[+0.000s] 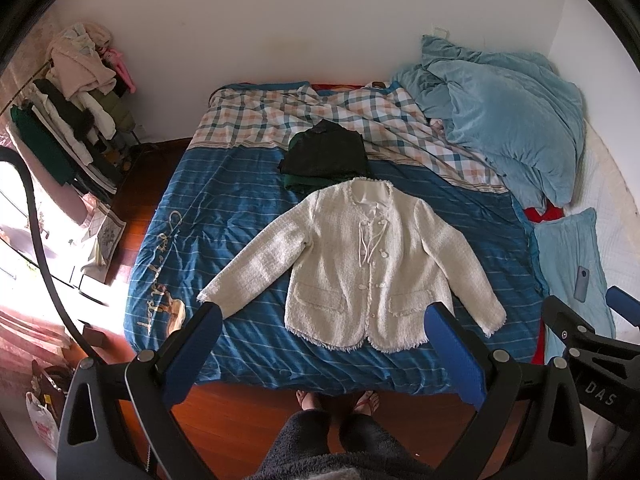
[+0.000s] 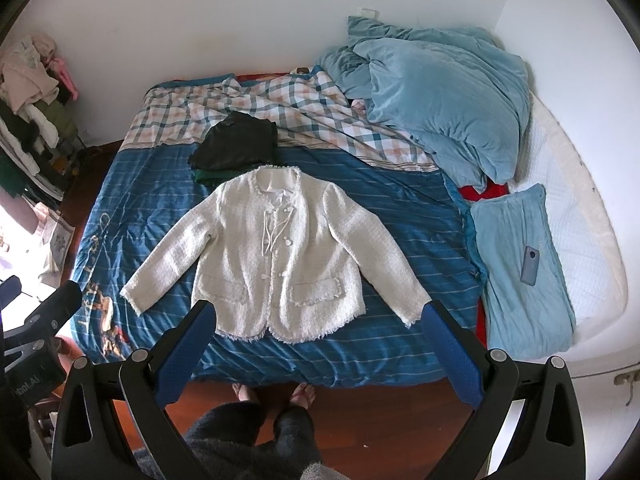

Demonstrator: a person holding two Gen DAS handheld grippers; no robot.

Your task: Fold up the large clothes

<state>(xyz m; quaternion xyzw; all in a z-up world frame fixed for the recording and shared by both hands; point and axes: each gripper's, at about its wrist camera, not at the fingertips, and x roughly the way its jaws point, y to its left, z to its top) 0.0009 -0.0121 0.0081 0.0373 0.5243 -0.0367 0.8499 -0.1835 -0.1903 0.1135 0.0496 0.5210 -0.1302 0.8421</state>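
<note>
A cream tweed jacket (image 1: 360,264) lies flat, front up, sleeves spread, on the blue striped bedspread (image 1: 224,208); it also shows in the right wrist view (image 2: 280,256). My left gripper (image 1: 320,320) is open and empty, held high above the bed's near edge, over the jacket's hem. My right gripper (image 2: 320,316) is open and empty, at a similar height above the hem. The right gripper also shows at the right edge of the left wrist view (image 1: 592,320). A folded dark garment stack (image 1: 324,152) sits just beyond the jacket's collar.
A light blue duvet (image 1: 508,120) is heaped at the bed's far right. A blue pillow (image 2: 516,264) with a phone (image 2: 530,265) lies on the right. A clothes rack (image 1: 72,120) stands left. The person's feet (image 1: 340,400) stand on the wooden floor.
</note>
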